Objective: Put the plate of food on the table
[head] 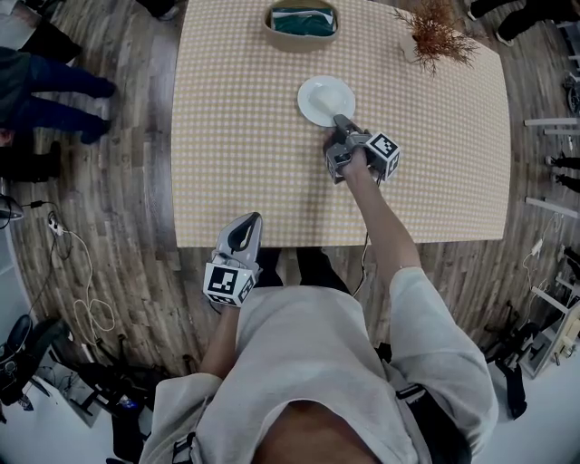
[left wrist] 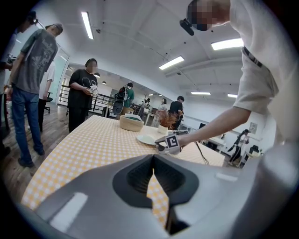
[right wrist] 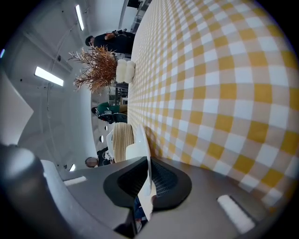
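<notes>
The right gripper (head: pixel 343 122) was pressed together on the near rim of the white plate (head: pixel 324 98), with the thin edge caught between its jaws. The plate lay over the far middle of the checked desk (head: pixel 236 136), near the basket (head: pixel 302 23) and well apart from the dried plant (head: pixel 435 36). It looked bare from above; no food could be made out on it. In the right gripper view it ran edge-on, close along the cloth, but whether its base sat fully down could not be told.

The left gripper (head: pixel 243 231) hung at the near desk edge, jaws together on nothing, well apart from the work.

The step in hand looked like the set-down, nearly finished. To do it well, the plate should be kept level and eased down until the whole base bears on the cloth, not only the far side. The pinch should be let go only then. The jaws should spread just enough to clear the rim, then draw straight back toward the person, low and flat, so the rim is neither lifted nor dragged. A one-sided rim hold can tip a plate, so haste would be the risk here.
</notes>
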The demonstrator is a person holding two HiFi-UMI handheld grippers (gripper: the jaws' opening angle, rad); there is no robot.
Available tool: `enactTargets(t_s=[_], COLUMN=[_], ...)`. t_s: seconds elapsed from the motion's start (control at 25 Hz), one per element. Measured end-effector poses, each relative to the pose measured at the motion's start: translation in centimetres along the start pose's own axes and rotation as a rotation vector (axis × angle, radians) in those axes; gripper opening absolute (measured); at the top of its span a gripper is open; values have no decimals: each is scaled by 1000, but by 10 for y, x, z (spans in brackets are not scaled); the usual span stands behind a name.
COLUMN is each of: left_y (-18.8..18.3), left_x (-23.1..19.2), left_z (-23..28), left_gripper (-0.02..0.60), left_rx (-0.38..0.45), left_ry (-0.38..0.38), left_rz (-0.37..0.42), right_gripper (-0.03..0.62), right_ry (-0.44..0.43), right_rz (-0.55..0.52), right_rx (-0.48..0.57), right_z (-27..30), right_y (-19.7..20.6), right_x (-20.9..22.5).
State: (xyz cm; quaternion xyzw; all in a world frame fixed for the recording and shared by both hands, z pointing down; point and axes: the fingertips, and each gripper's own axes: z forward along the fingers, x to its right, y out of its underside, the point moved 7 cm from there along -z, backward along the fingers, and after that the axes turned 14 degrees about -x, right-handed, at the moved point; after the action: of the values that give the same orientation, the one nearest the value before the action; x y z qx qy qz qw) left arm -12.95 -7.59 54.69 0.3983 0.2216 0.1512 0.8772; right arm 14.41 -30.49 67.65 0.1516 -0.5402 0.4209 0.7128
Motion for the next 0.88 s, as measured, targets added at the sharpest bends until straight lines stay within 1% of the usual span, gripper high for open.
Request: enactTargets(t_s=[0.08, 0.16, 0.2, 0.28, 0.36, 0.44, 0.52, 0.56, 0.64, 0.8, 0.88], left_y=[-2, -3, -3, -3, -3, -2, -2, -3, -4, -4, -5], left_x=[-1, -1, -1, -2, -2, -1, 1, 2, 3, 3, 2], left_z=[0, -1, -2, -3, -3, -3, -4, -4, -4, -4, -4], left_gripper=[9, 9, 9, 11, 9, 9, 9, 9, 9, 9, 9], left_rx=[5, 10, 12, 12, 10, 9, 10, 12, 15, 12, 12], left_ry=[-1, -5, -7, -9, -9, -8, -6, -6, -5, -3, -1], left_rz=[2, -1, -1, -1, -2, -3, 0, 1, 4, 7, 8], right_gripper=[18, 25, 45, 80, 128, 152, 189, 203, 213, 219, 232], right_ry=[20, 16, 6, -31, -92, -141, -162, -163, -142, -9, 58], right_rz=[-4, -2, -1, 8, 35, 54, 47, 28, -49, -263, -341], right_rx=[4, 6, 5, 5, 17, 22, 9, -6, -54, -169, -214], right_z=[1, 0, -1, -2, -2, -3, -5, -5, -4, -3, -1], right_y=[0, 0, 0, -1, -3, -4, -5, -5, -5, 1, 3], right_x=[0, -1, -2, -5, -5, -4, -6, -7, -10, -17, -20])
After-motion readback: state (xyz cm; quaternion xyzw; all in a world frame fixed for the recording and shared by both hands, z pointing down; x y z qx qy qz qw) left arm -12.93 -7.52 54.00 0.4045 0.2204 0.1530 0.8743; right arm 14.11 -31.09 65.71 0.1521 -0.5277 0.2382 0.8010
